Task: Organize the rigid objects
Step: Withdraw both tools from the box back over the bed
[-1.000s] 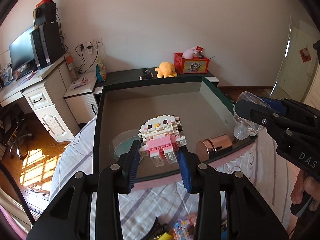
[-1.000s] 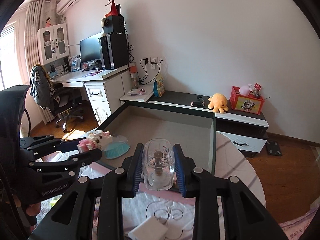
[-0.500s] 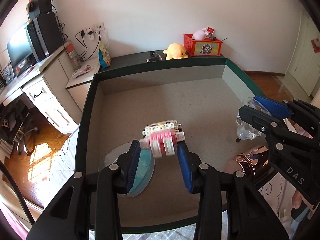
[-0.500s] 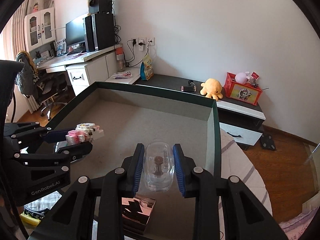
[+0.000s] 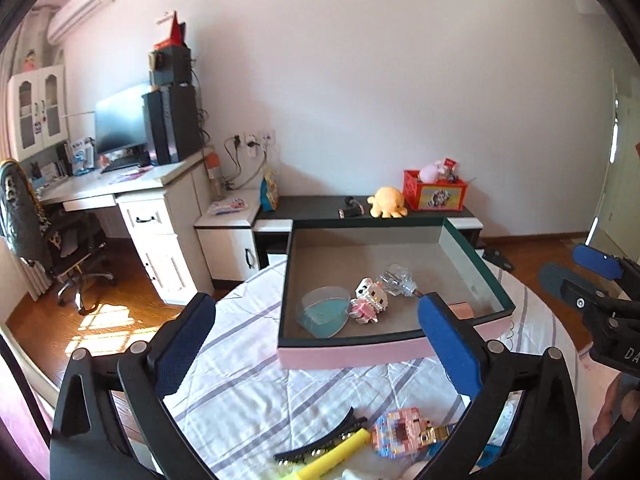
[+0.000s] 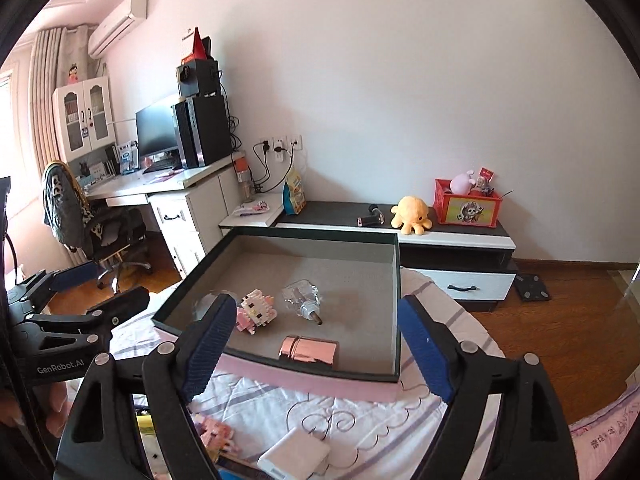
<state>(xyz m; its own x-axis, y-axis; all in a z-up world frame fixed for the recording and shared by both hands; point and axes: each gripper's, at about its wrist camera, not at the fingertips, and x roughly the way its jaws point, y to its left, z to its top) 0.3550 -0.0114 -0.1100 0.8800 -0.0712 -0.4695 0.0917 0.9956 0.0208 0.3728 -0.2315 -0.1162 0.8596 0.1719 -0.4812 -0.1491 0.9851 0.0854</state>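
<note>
The dark-rimmed tray (image 5: 352,354) with a pink front wall stands on the striped bedspread. On its grey floor lie a teal round container (image 5: 322,314), a white and pink brick cat figure (image 5: 368,300) and a clear glass bottle (image 5: 396,278) on its side. The right wrist view shows the figure (image 6: 256,310), the bottle (image 6: 302,300) and a rose-gold box (image 6: 310,352) near the front wall. My left gripper (image 5: 316,320) and right gripper (image 6: 316,320) hang before the tray. The jaws of both are opening, with nothing between them.
Near my left gripper on the bedspread lie a black hair clip (image 5: 320,440), a yellow item (image 5: 332,454) and a pink brick figure (image 5: 400,432). A white box (image 6: 294,456) lies below my right gripper. A low cabinet (image 6: 440,240) stands behind the tray and a desk (image 6: 180,184) at left.
Both grippers let go of their loads inside the tray: the brick figure from the left, the glass bottle from the right. Both then drew back toward the bed's near side with jaws spread wide.
</note>
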